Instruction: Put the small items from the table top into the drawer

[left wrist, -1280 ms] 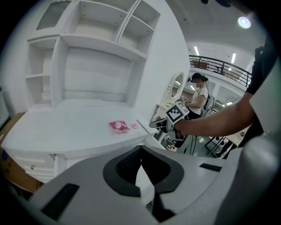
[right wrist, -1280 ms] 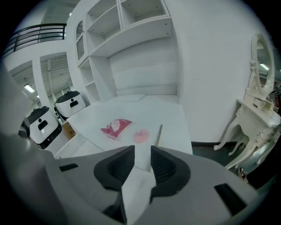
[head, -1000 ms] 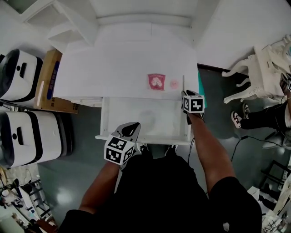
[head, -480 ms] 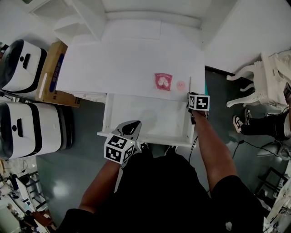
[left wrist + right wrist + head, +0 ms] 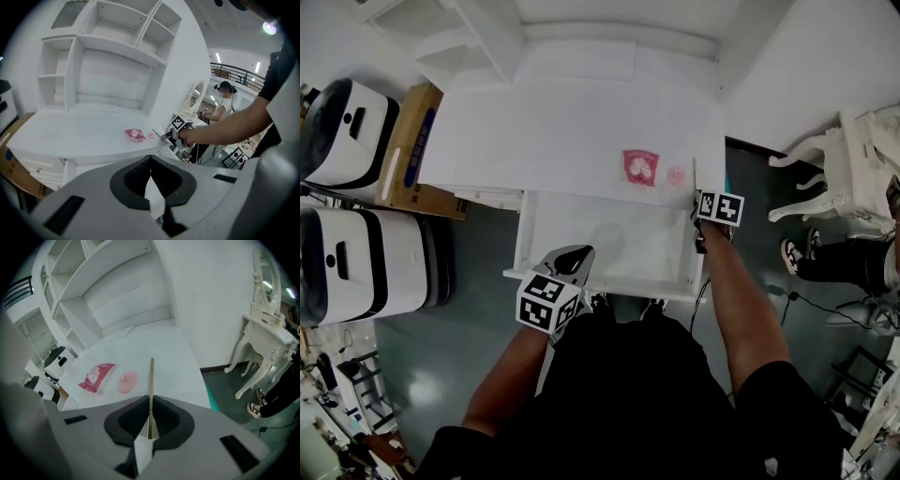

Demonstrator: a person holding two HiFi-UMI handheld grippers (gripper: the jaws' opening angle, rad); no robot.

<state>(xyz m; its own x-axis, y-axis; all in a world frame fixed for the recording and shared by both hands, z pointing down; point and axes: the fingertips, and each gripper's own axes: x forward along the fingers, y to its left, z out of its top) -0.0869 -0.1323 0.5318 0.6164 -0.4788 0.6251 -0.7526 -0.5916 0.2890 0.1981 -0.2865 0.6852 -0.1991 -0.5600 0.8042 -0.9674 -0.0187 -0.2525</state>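
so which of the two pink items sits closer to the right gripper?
The round pale-pink disc: it lies beside the thin stick clamped in the right gripper, with the rectangular red packet on its far side.

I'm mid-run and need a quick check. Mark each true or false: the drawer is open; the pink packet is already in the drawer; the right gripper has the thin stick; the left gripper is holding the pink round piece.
The drawer is open: true.

The pink packet is already in the drawer: false. It lies on the table top, and the drawer looks empty.

The right gripper has the thin stick: true. Its jaws are closed on the stick's near end.

The left gripper is holding the pink round piece: false. Its jaws are together with nothing between them, and the round piece lies on the table top beside the packet.
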